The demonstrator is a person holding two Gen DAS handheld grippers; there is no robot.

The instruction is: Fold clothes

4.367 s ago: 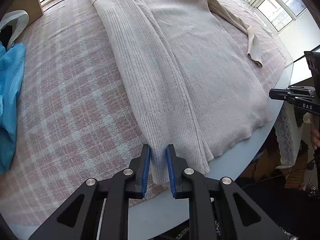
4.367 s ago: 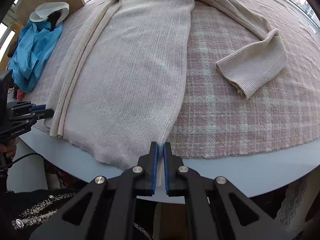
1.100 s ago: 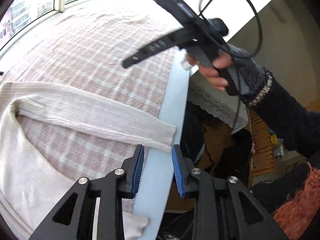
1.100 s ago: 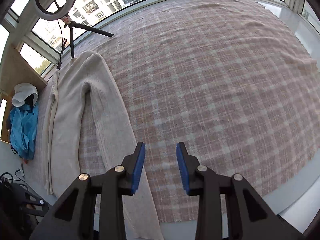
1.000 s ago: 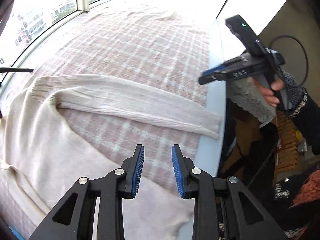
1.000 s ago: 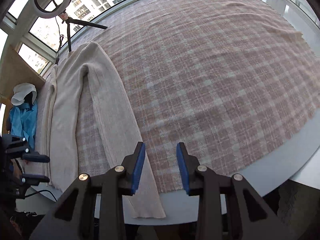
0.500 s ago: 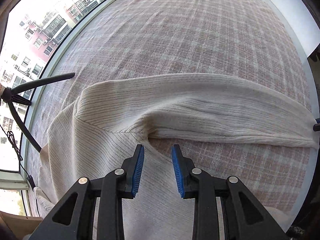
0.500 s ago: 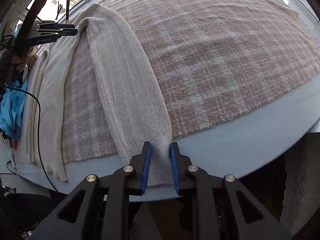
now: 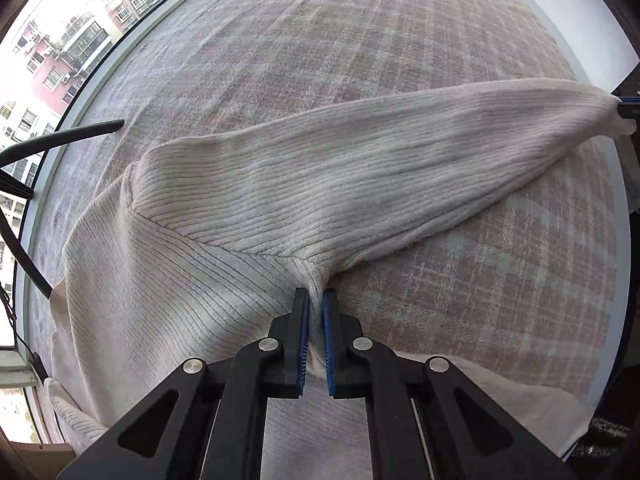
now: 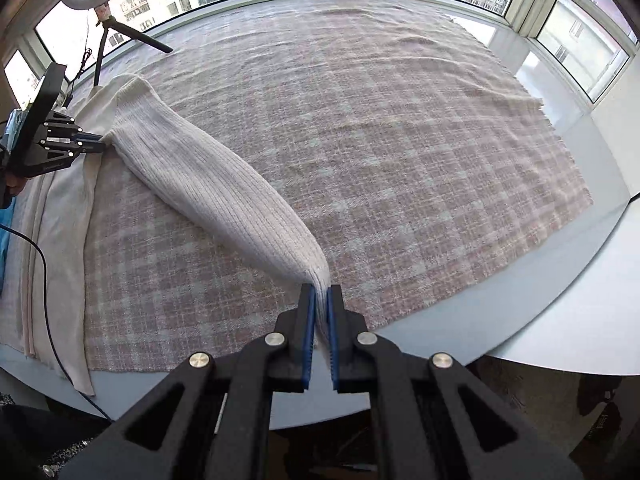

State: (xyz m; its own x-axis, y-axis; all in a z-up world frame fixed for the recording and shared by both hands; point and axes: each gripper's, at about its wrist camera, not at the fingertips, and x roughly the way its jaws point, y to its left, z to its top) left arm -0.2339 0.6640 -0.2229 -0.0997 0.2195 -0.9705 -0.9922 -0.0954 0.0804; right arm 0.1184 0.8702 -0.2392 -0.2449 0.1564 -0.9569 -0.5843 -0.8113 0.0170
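Left wrist view: the left gripper [image 9: 315, 304] is closing, its blue pads pinching the cream sweater [image 9: 168, 280] at the armpit, where the sleeve [image 9: 380, 176] joins the body. The knit looks soft, light and limp, best taken at seams and cuffs.

Right wrist view: the right gripper [image 10: 319, 300] is pressed together on the cuff, lifted above the plaid cloth [image 10: 400, 140] near the tabletop's near edge. The sleeve's long axis runs from there toward the far left corner.

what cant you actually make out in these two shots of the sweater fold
- Left wrist view: the sweater hem, cut off by the frame edge and hidden under the left gripper, whose jaws are closing on the underarm.
- Right wrist view: the cuff, buried between the right gripper fingers.
- Right wrist view: the blue garment, cut off at the left edge.
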